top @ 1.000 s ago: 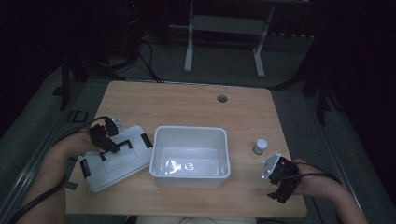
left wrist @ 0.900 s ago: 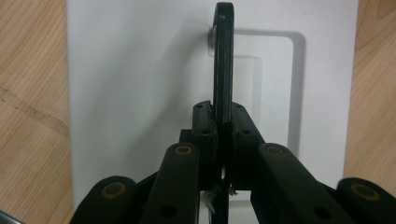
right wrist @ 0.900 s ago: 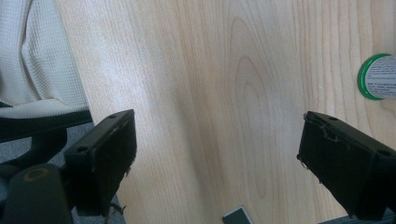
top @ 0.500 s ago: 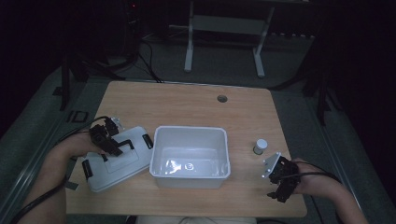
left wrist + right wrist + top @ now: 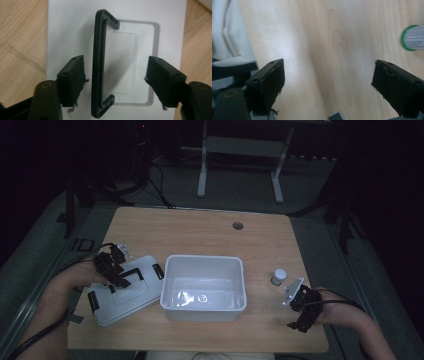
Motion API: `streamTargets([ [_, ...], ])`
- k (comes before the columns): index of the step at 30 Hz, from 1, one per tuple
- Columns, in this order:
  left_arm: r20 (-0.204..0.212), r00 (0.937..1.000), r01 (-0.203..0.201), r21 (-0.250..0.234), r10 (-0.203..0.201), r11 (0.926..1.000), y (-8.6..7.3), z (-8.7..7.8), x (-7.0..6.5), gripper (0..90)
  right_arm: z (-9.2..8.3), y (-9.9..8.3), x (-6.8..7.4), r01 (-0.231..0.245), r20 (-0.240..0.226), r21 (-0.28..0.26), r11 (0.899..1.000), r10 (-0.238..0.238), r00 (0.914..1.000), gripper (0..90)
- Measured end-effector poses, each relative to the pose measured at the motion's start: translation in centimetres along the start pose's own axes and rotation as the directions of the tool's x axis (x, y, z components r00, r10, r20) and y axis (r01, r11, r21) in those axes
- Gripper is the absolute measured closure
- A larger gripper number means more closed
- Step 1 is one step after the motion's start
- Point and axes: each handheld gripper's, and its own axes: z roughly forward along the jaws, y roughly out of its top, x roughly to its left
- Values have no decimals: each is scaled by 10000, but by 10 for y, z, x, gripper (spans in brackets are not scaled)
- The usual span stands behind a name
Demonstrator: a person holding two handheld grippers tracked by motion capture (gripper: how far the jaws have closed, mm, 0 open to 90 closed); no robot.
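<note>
Since the earlier pictures the left gripper [image 5: 116,270] has stayed over the white lid [image 5: 125,292], and its jaws have just been opening: they now stand apart with the lid's black handle [image 5: 100,65] lying between them, close to one pad and touching neither. The lid rests flat on the wooden table [image 5: 200,230], directly under these tongs, with black clips at its ends, and its near corner sits just beside the open white bin [image 5: 204,287]. The right gripper [image 5: 300,312] has hardly shifted; it hangs low over bare wood with its jaws wide apart and nothing between them. A small white bottle [image 5: 279,276] stands near it, just beyond its tips; in the right gripper view the bottle [image 5: 413,37] shows a green rim and fine print too small to read. No other writing can be made out. The tabletop is pale wood grain with a round cable hole at its far edge. Around it the room is dark, with grey floor, trailing cables and a white stand behind.
</note>
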Motion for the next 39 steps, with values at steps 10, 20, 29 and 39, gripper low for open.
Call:
streamTargets([
  [10, 17, 10000, -22, -128, 22, 9999, 0, -3, -2, 298, -8, 5, -20, 10, 454, -78, 10000, -7, 9990, 111],
  [20, 67, 9999, 110, -75, -110, 9999, -5, -6, -2, 278, -13, 14, -52, -277, 590, -306, 9991, 294, 9978, 131],
  [29, 116, 9999, 80, -126, -78, 9999, -3, -5, -3, 278, -14, 21, -79, -339, 844, -557, 9979, 385, 9957, 137],
  [39, 161, 9998, 130, -41, -130, 9999, -5, -2, -2, 278, 0, 23, -105, -594, 604, -531, 9968, 626, 9962, 159],
])
